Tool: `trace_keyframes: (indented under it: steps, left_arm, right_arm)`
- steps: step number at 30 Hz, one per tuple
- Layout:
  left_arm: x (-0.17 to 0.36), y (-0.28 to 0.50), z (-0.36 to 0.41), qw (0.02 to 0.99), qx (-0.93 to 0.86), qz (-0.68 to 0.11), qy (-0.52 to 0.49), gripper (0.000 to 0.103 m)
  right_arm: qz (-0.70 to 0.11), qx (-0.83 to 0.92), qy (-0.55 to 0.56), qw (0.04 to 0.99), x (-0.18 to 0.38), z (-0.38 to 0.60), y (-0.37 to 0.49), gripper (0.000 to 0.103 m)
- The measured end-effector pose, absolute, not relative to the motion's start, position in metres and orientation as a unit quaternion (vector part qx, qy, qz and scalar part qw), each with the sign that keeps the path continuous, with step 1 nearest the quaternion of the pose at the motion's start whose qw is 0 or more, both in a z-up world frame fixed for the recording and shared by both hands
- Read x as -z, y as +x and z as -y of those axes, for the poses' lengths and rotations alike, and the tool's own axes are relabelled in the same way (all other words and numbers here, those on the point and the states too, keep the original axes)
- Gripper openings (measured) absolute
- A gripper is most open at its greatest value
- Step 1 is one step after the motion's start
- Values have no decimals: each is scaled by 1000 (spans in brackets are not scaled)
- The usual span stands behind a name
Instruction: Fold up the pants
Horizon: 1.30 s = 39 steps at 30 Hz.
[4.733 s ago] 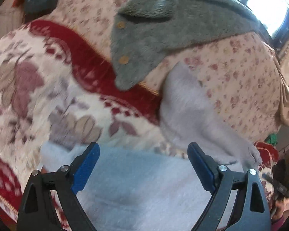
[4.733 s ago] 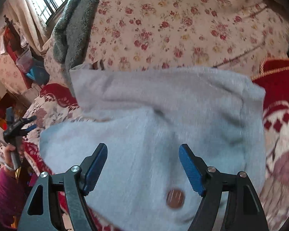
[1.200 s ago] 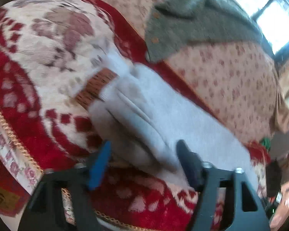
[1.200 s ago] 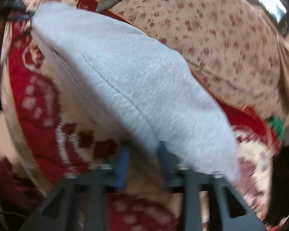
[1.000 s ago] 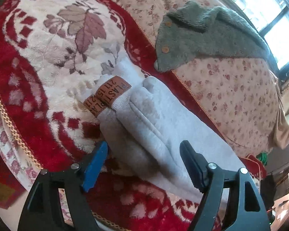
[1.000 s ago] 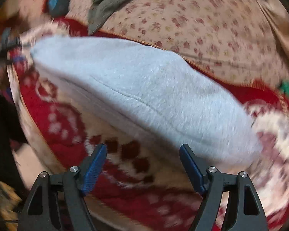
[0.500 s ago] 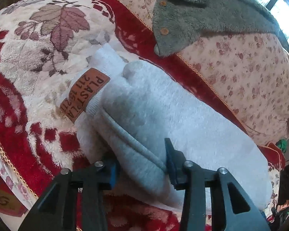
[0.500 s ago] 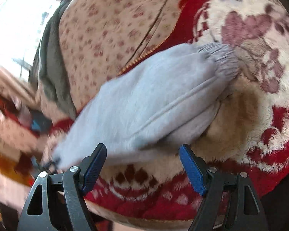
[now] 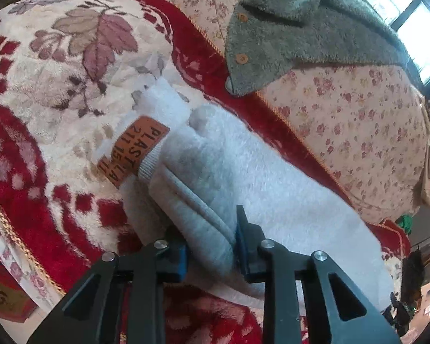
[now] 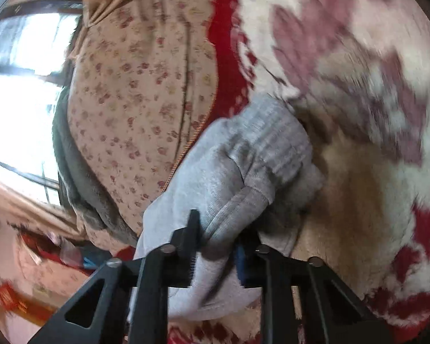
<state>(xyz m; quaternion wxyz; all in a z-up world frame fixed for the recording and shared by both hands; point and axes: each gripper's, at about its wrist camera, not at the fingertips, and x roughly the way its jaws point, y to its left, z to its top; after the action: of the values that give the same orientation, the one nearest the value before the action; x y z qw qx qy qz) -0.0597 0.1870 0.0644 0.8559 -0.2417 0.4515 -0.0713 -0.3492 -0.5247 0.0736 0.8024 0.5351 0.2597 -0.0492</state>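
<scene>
On blanket [image 9: 43, 91]: both hand-held grippers pinch pants [image 9: 272, 177] edges.

Daylight pours in from a window [image 9: 415, 14] at 1 o'clock in the left view, blown out white. The right view is smeared by motion, worst on the blanket [image 10: 358, 71] at 2 o'clock; its window [image 10: 20, 86] glares at 9 o'clock. Fisheye bending darkens all corners.

Red floral blanket [image 9: 43, 91] carries folded grey pants [image 9: 272, 189].
</scene>
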Motion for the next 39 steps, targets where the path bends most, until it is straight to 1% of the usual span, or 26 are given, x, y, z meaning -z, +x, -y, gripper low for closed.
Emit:
trace_keyframes:
  steps: [1,2,5,7,10,11,12,13,14,15,16,18,19,20,22,25,27,29,32,36,39]
  left_arm:
    - [-68,-62,-191,857,71,-447,-246,26]
    - [-71,-64,-196,859,69,-444,-247,26]
    - [-66,-66,-204,861,52,-450,-233,26]
    - [-54,-65,-204,854,47,-464,-229,26]
    - [-43,-64,-201,853,46,-474,-214,27]
    - [-43,-65,-201,854,42,-473,-212,32]
    - [-44,-66,-202,854,38,-473,-211,43]
    - [-46,-67,-203,854,32,-478,-205,52]
    - [-48,-69,-204,855,28,-478,-200,69]
    - [-53,-71,-207,858,23,-474,-196,76]
    - [-58,-74,-209,862,16,-468,-192,76]
    - [-70,-79,-212,869,-4,-461,-179,76]
    - [-76,-82,-212,873,-13,-455,-174,76]
    - [-83,-84,-210,877,-17,-449,-169,76]
    - [-95,-86,-199,884,-12,-440,-156,77]
    - [-116,-83,-161,896,28,-424,-128,78]
    - [-127,-77,-127,897,77,-418,-117,86]
    - [-134,-66,-89,892,125,-419,-113,87]
    - [-134,-44,-21,870,199,-440,-97,87]
    - [-125,-17,63,845,268,-458,-71,87]
    - [-114,-2,116,821,309,-477,-57,87]
  right_arm:
    - [-251,39,524,813,-85,523,-354,12]
    - [-248,31,500,829,-103,518,-359,12]
    - [-260,15,468,844,-122,504,-372,12]
    - [-297,30,448,843,-113,496,-375,12]
    - [-360,75,459,809,-70,497,-377,13]
    - [-366,80,471,798,-60,499,-377,16]
    - [-369,81,486,788,-54,501,-378,17]
    - [-368,79,488,787,-55,502,-379,19]
    - [-380,88,464,795,-64,500,-378,21]
    - [-392,100,439,802,-72,499,-377,30]
    - [-409,123,395,814,-86,495,-376,44]
    - [-411,153,345,830,-104,495,-377,57]
    - [-406,166,328,837,-112,497,-380,61]
    - [-400,172,315,843,-121,497,-380,63]
    - [-386,160,298,858,-137,492,-373,64]
    - [-382,109,290,871,-146,480,-346,65]
    - [-392,68,273,876,-147,464,-315,67]
    - [-399,29,241,884,-145,444,-282,67]
    - [-412,0,205,888,-135,423,-242,67]
    - [-425,-28,191,884,-117,408,-198,67]
    - [-443,-7,163,882,-95,411,-182,66]
